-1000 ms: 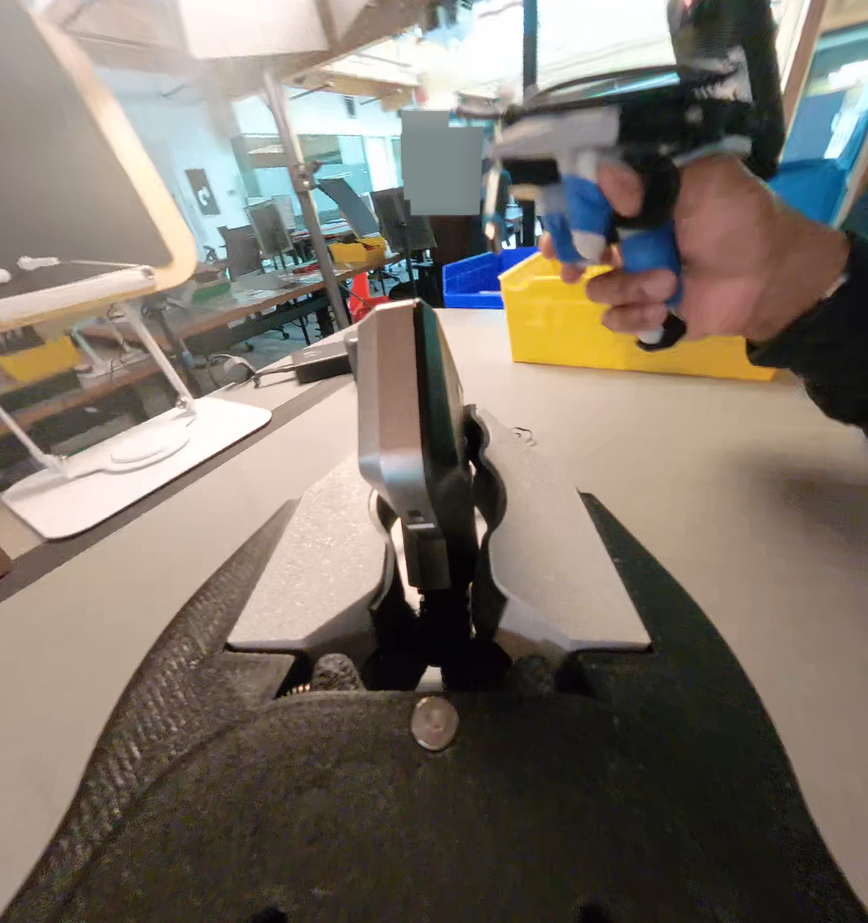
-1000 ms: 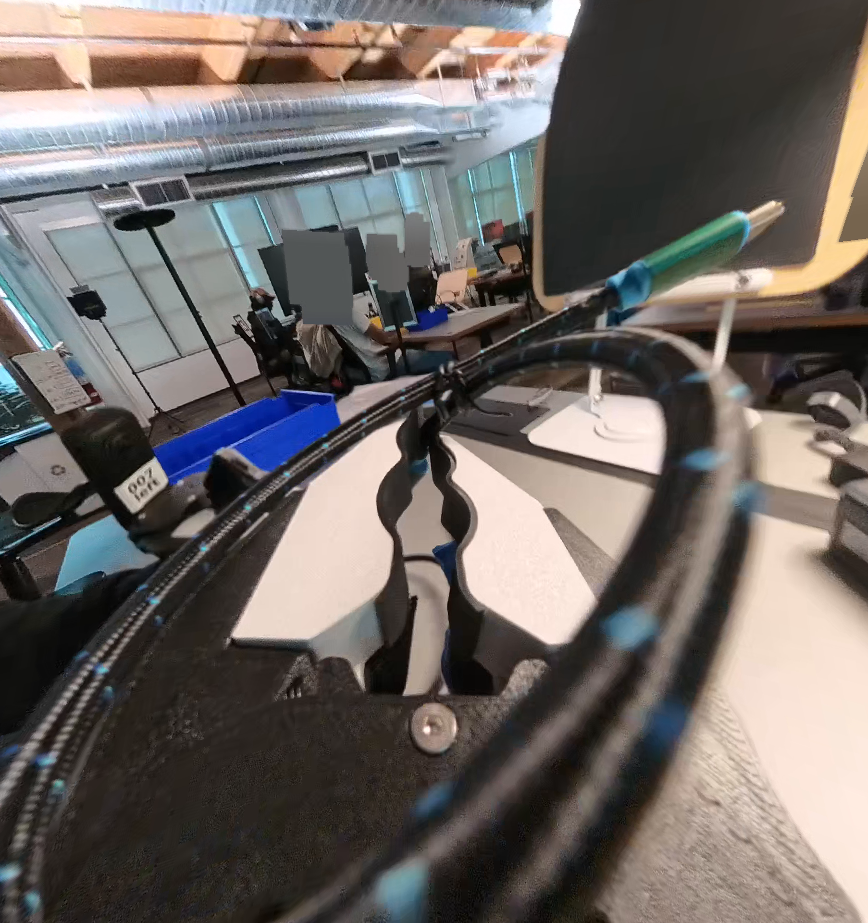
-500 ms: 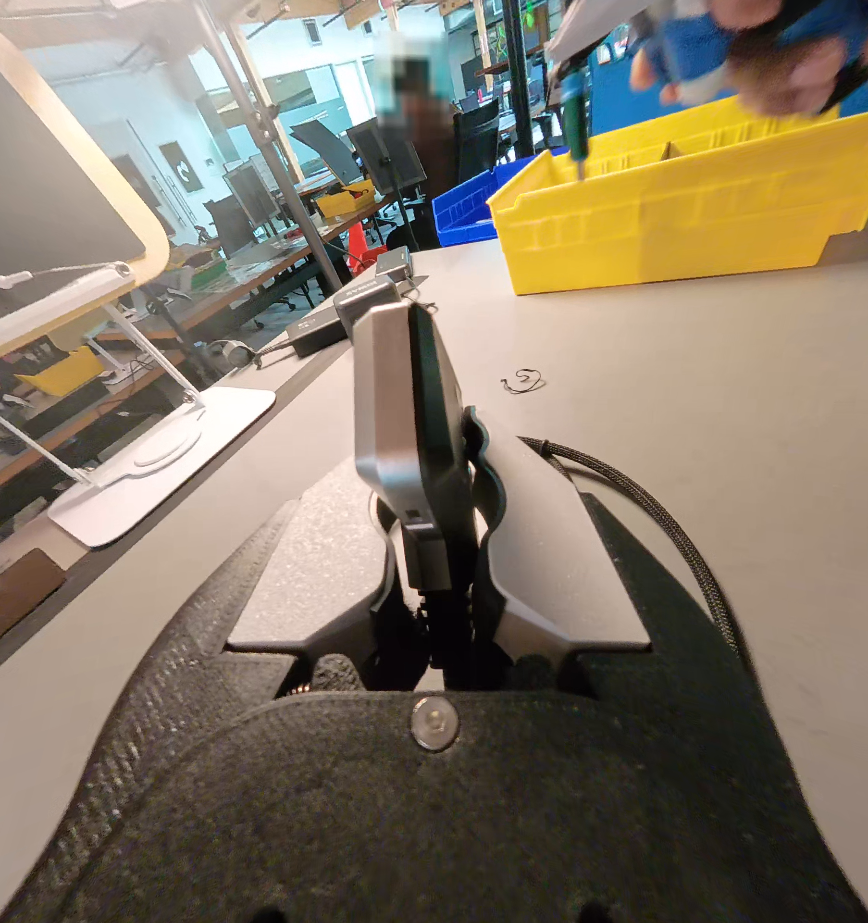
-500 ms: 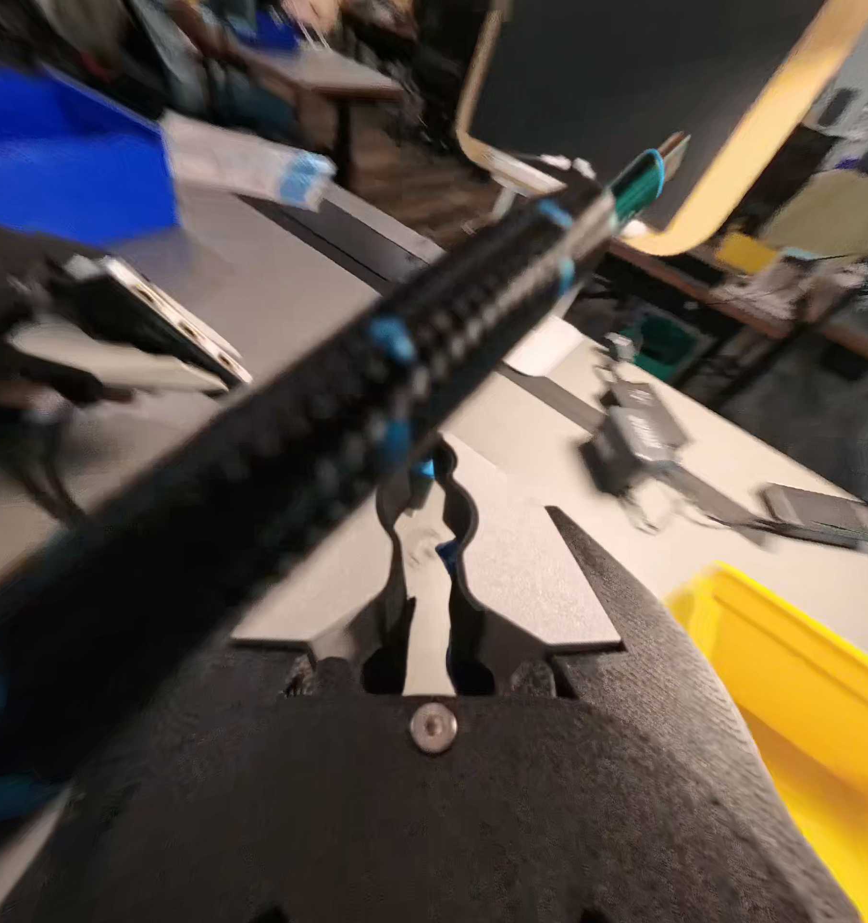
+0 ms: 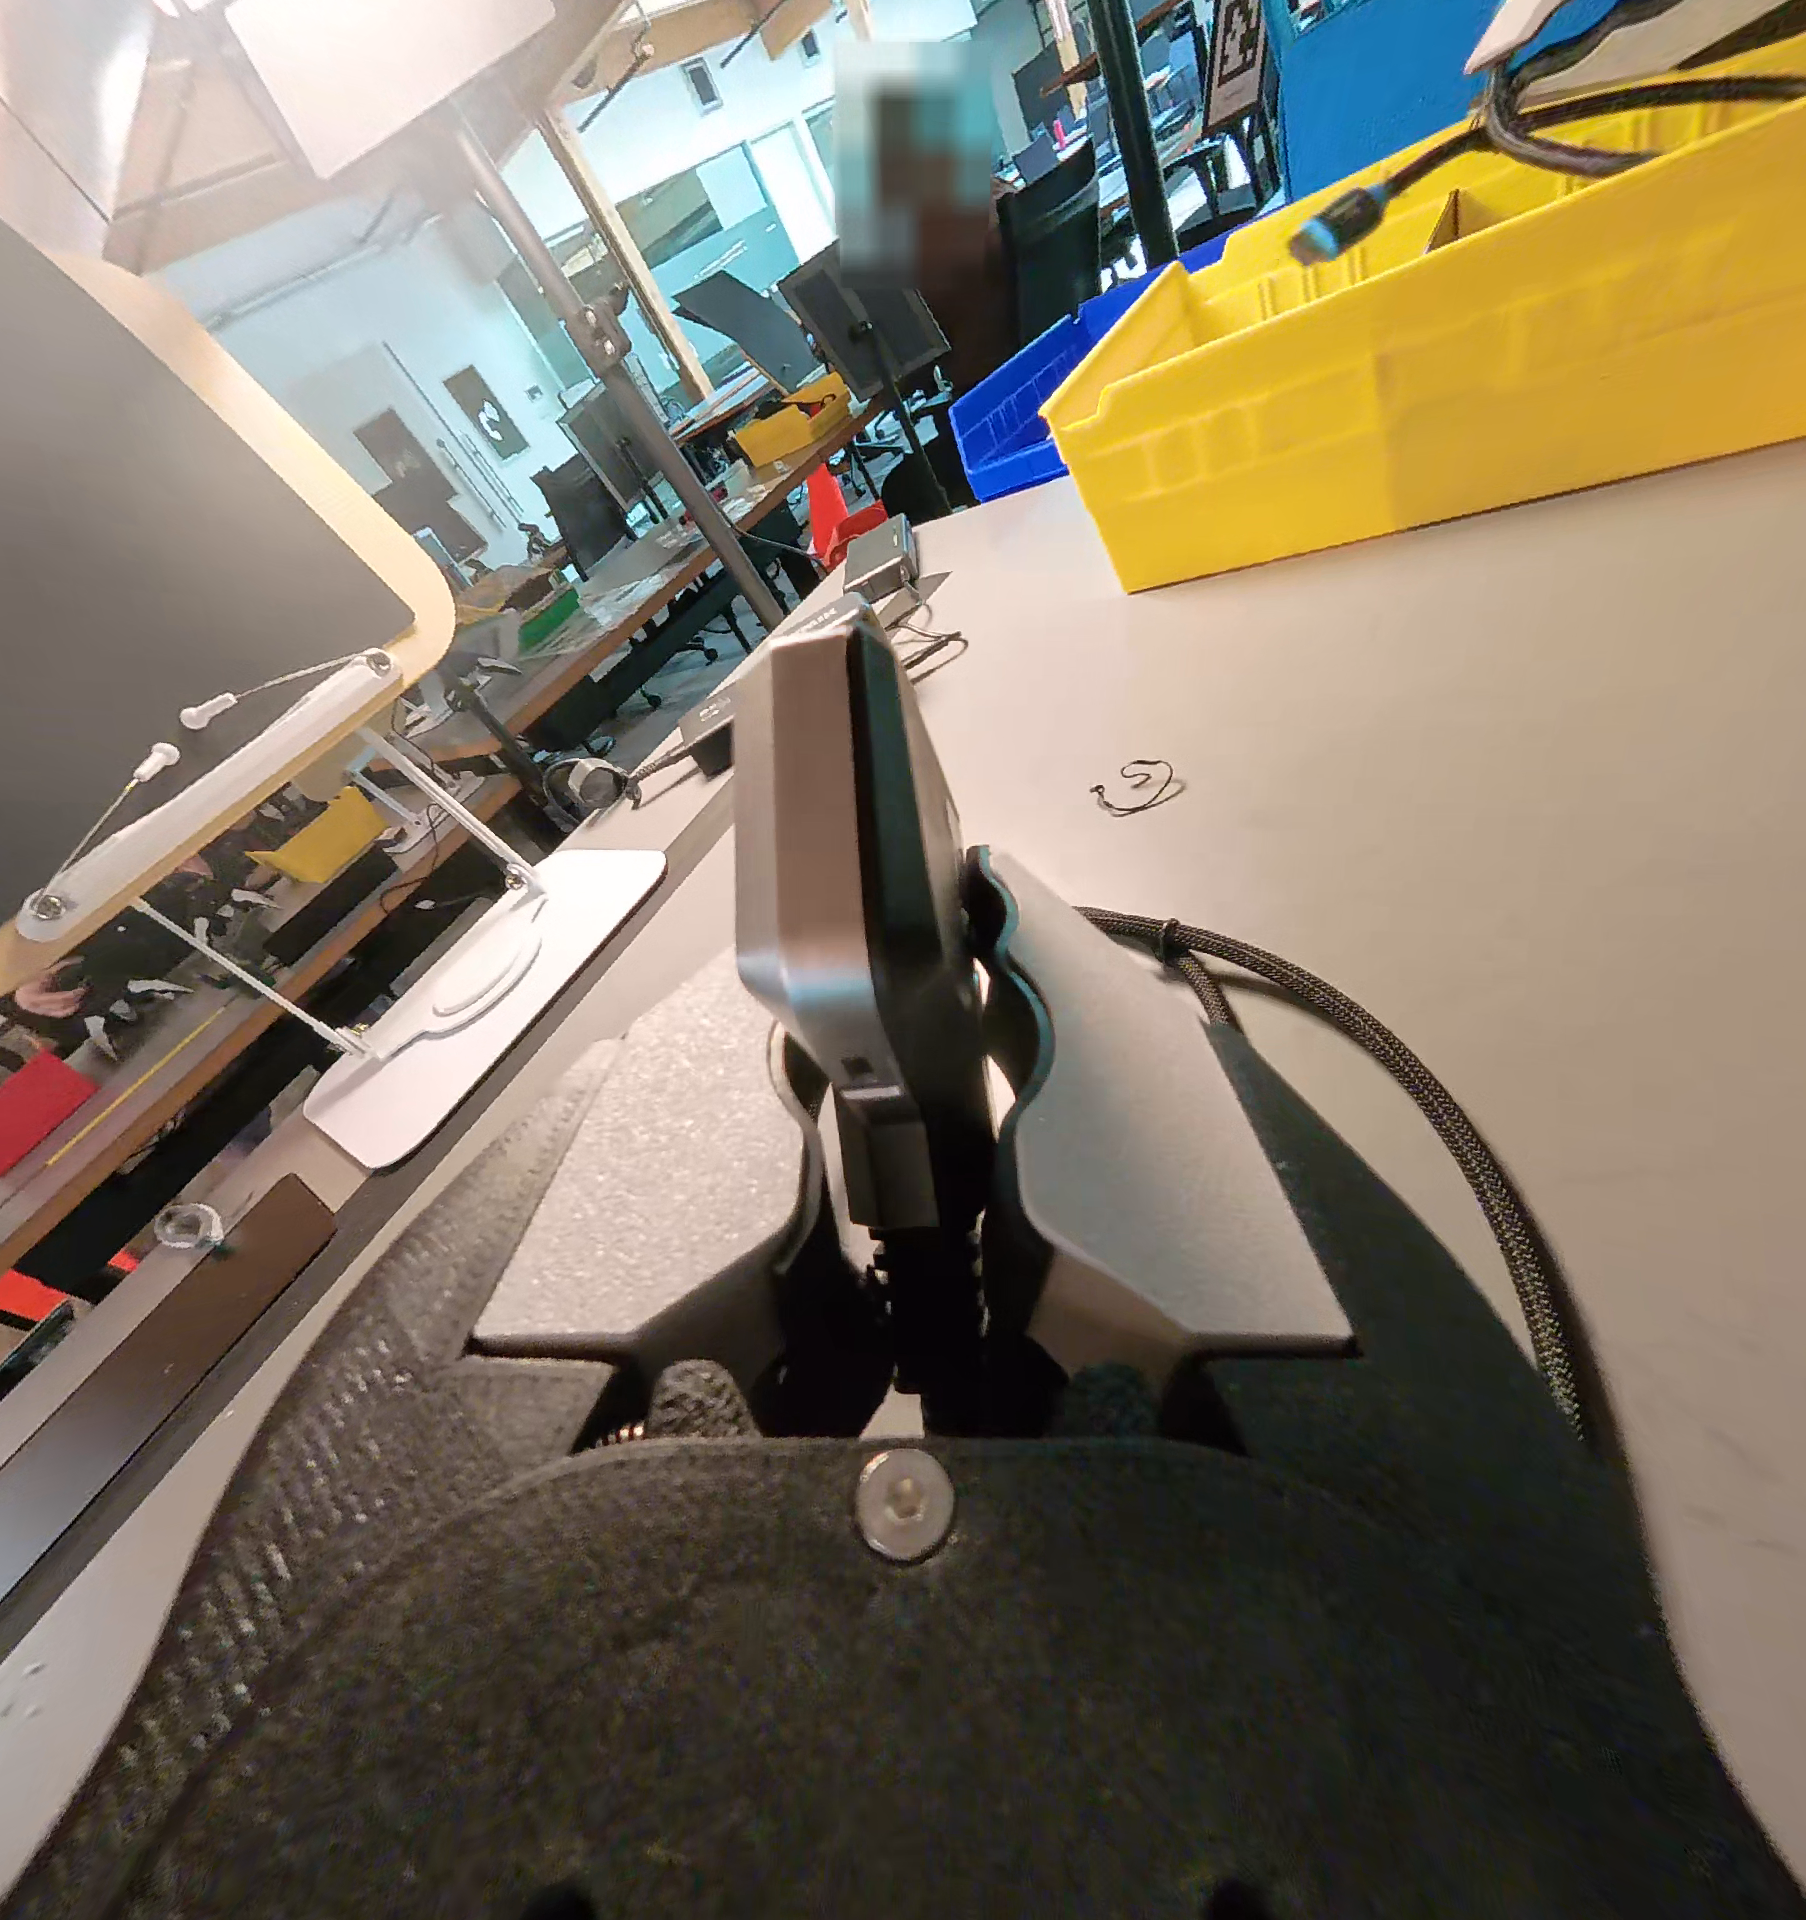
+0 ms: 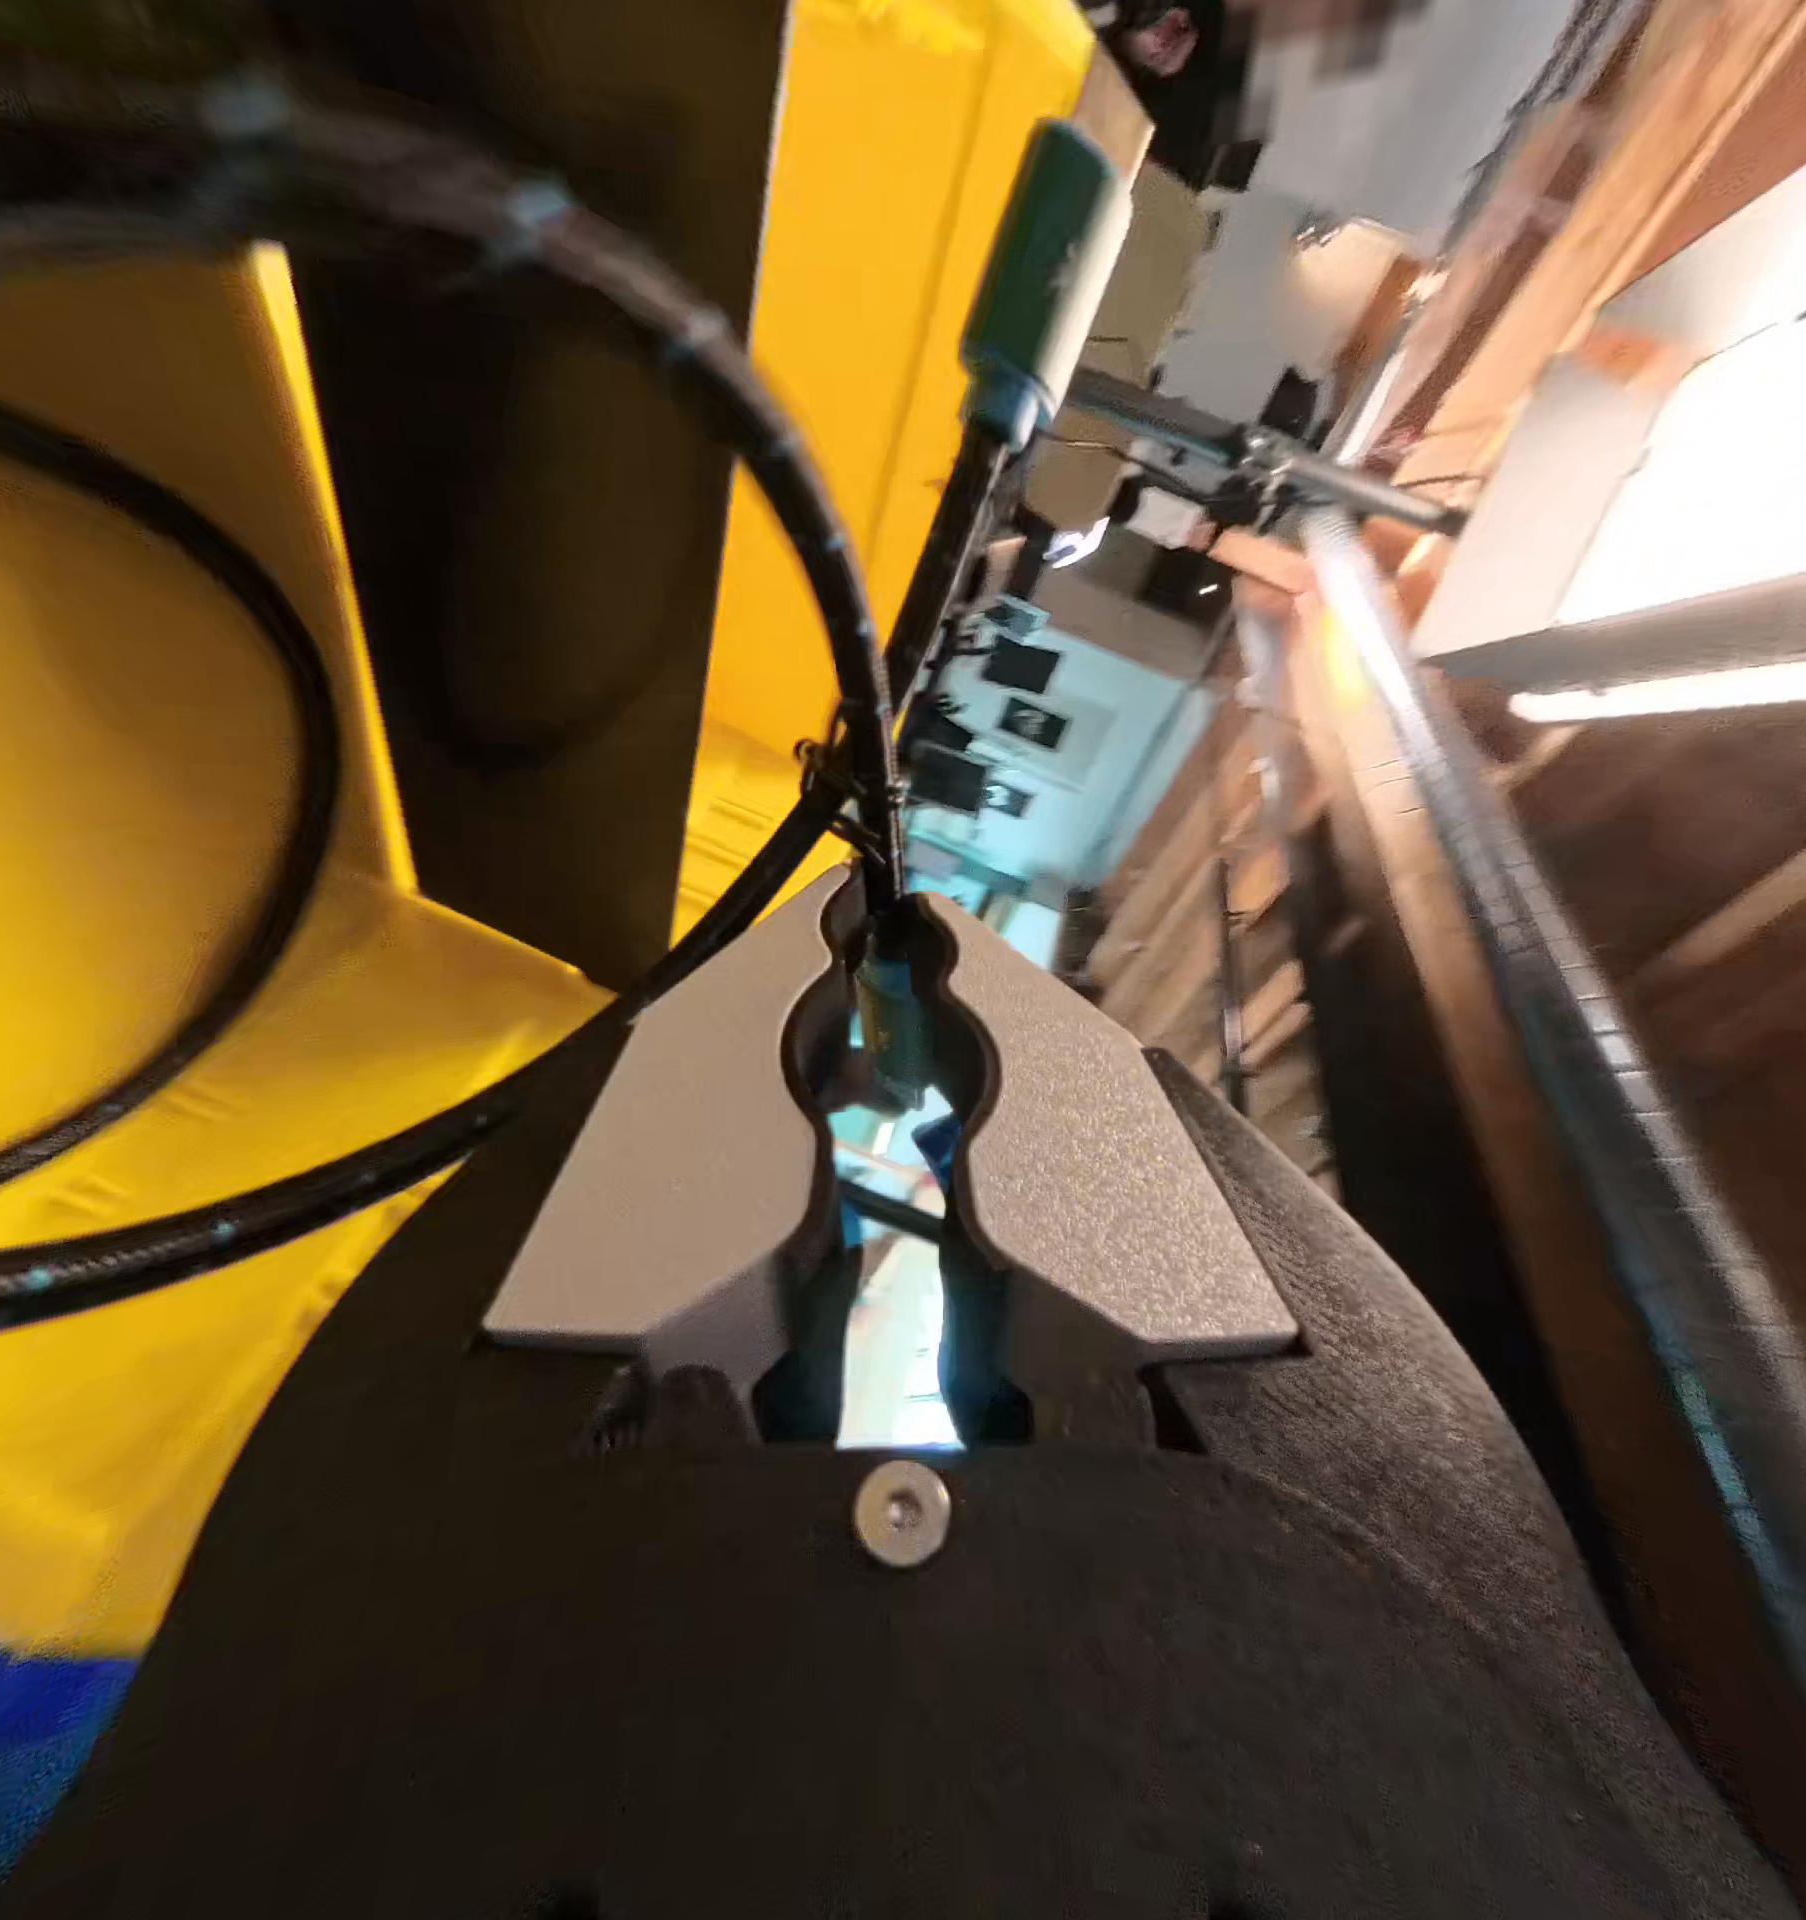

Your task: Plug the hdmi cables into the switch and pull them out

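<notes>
Grey table (image 5: 1501, 727) (yellow bin (image 5: 1450, 416) beyond); left tongs (image 5: 909, 935) clamped on switch (image 5: 837, 831), right tongs (image 6: 894, 935) seemingly on cable (image 6: 883, 997).

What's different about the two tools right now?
The left tool clamps a flat grey switch, held edge-up; the right tool pinches a thin braided hdmi cable by its plug. The left tool is over the grey table; the right tool is over the yellow bin. Both are shut on something.
</notes>
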